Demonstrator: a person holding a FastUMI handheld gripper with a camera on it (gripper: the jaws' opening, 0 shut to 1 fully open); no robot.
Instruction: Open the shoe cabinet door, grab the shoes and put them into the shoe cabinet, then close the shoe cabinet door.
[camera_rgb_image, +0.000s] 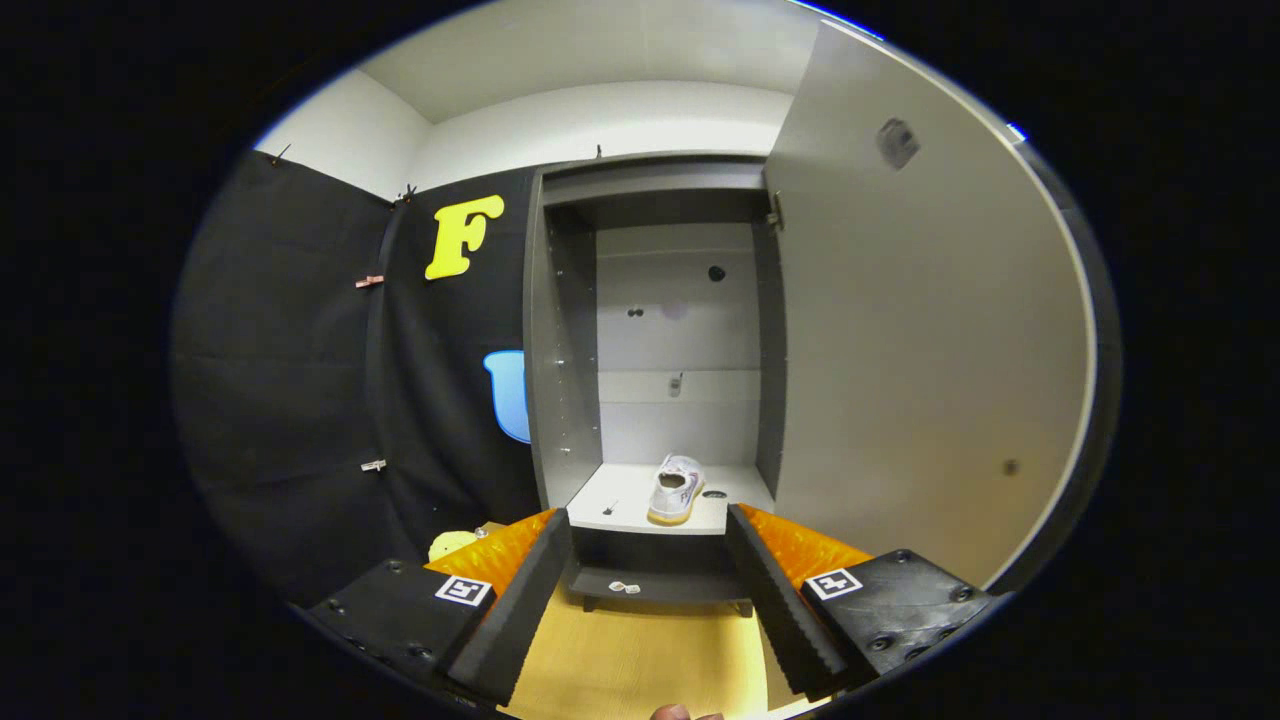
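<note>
Here, the gripper (650, 545) hangs with its fingers spread wide and nothing between them, aimed at the shoe cabinet (560, 400). Its door (920, 340) stands swung open to the right. A white shoe (675, 490) sits on the bottom shelf (620, 500) inside, beyond the fingertips, above the wooden floor (640, 650).

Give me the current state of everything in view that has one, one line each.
Cabinet door: swung wide open, beside the right finger.
Shoe: inside the shoe cabinet, standing on its shelf, beyond the gripper.
Gripper: open, fingers apart, holding nothing.
Lower shelf: a few small bits lie on it; too small to tell what.
</note>
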